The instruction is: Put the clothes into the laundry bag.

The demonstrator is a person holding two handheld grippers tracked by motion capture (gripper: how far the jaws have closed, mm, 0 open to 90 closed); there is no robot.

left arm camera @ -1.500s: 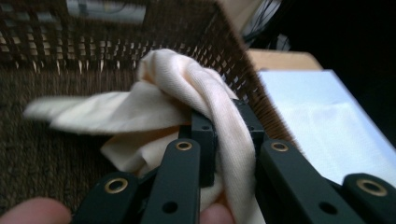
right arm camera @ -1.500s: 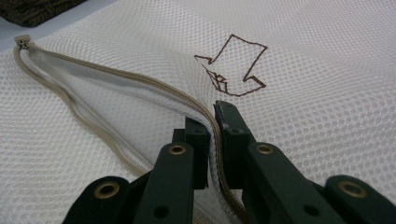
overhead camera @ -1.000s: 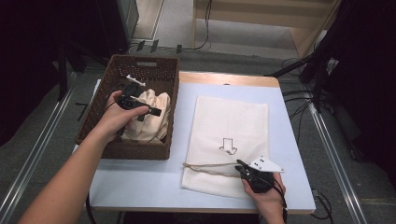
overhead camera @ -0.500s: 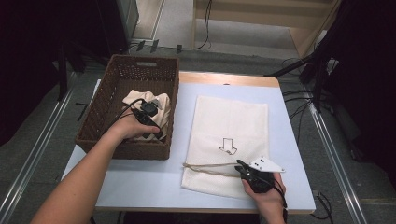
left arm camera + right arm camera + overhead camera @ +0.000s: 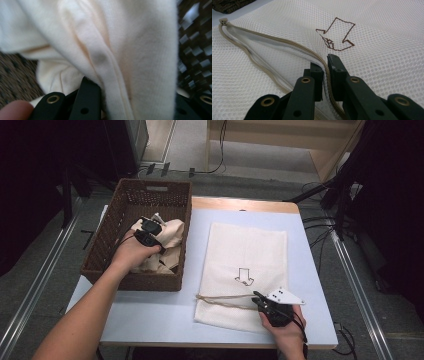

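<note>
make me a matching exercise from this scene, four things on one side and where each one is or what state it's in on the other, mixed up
Things:
1. cream cloth
2. mesh bag
3. wicker basket
4. right tool

Places or states:
A. lying flat on the table, an arrow drawn on it
B. standing at the table's left edge
C. clamped on the zipper edge
D. bunched up inside the basket, between the jaws of the left tool, which have just been closing

Pairs: 1-D, 2-A, 3-B, 4-C
</note>
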